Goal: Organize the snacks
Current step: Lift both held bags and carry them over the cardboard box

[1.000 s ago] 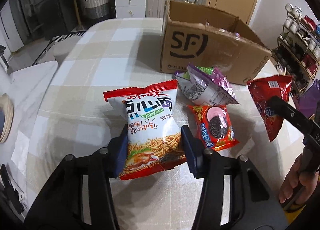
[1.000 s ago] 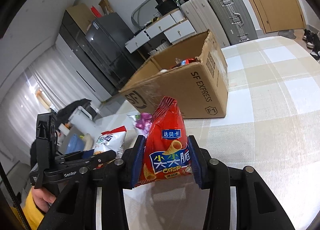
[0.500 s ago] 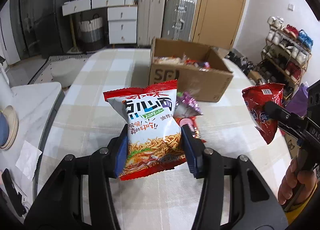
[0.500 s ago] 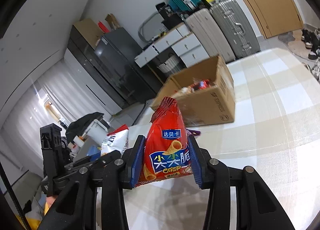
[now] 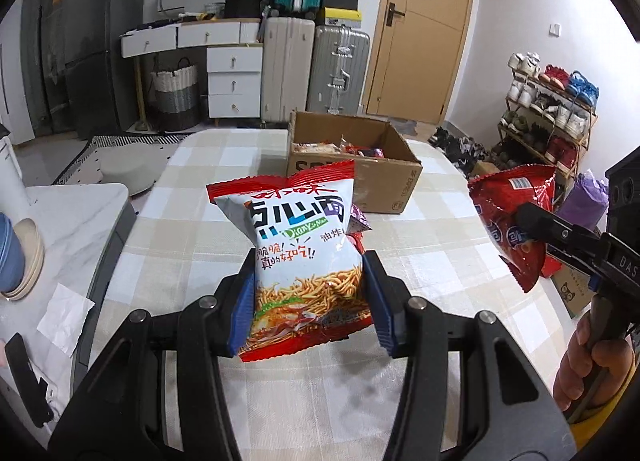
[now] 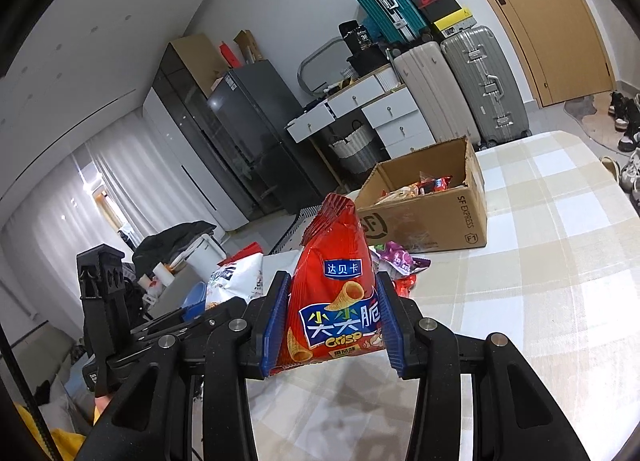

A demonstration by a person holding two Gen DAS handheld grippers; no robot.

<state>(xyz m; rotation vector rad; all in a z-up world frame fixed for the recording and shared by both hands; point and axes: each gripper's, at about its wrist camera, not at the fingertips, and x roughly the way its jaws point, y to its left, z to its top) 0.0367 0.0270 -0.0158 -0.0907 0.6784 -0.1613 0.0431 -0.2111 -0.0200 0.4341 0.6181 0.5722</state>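
My left gripper [image 5: 310, 307] is shut on a white and red noodle snack bag [image 5: 298, 245], held upright above the checked tablecloth [image 5: 420, 245]. My right gripper [image 6: 330, 325] is shut on a red crisp cone bag [image 6: 334, 293], also lifted off the table; that red crisp cone bag [image 5: 512, 217] shows at the right of the left wrist view. An open cardboard box [image 5: 384, 177] with several snacks inside stands farther back on the table, also the cardboard box [image 6: 436, 217] in the right wrist view. A purple packet [image 6: 396, 259] and a red packet [image 6: 406, 283] lie between box and grippers.
A marble side counter [image 5: 72, 229] with bowls [image 5: 20, 261] and a dark phone [image 5: 28, 377] stands left of the table. Suitcases [image 5: 312, 65], white drawers [image 5: 234, 81] and a shoe rack [image 5: 548, 109] line the room behind. A hand [image 5: 592, 361] grips the right tool.
Both grippers have risen and pulled back from the table with their bags still held. The box now looks smaller and farther, and its inside shows.
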